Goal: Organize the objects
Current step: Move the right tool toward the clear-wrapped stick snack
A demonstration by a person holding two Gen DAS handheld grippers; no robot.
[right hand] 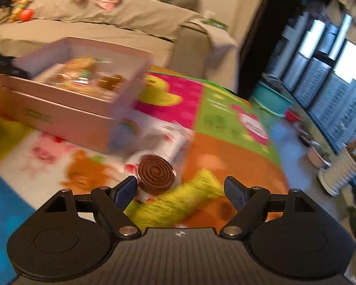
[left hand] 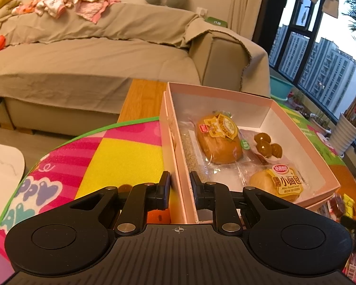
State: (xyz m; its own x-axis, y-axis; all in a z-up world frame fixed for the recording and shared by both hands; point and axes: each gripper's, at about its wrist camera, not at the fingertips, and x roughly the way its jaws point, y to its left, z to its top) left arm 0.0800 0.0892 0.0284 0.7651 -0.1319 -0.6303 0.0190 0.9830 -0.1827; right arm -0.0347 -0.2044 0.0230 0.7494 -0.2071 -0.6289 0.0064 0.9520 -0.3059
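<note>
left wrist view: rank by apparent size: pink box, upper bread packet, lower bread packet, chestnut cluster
1. pink box, by far the largest.
2-3. upper bread packet and lower bread packet: look alike; the lower one is nearer the camera and partly cut off by the box wall, so unranked.
4. chestnut cluster, smallest.

Matt pink cardboard box [left hand: 303, 142], glossy plastic bread wrappers [left hand: 287, 184], soft cloth-draped sofa [left hand: 95, 54].

Left gripper [left hand: 180, 185] angled downward, jaws drawn narrow and clamped across a thin upright wall, one pad on each face. Right gripper [right hand: 178, 190] angled downward, jaws spread wide, pads bare, nothing gripped.
</note>
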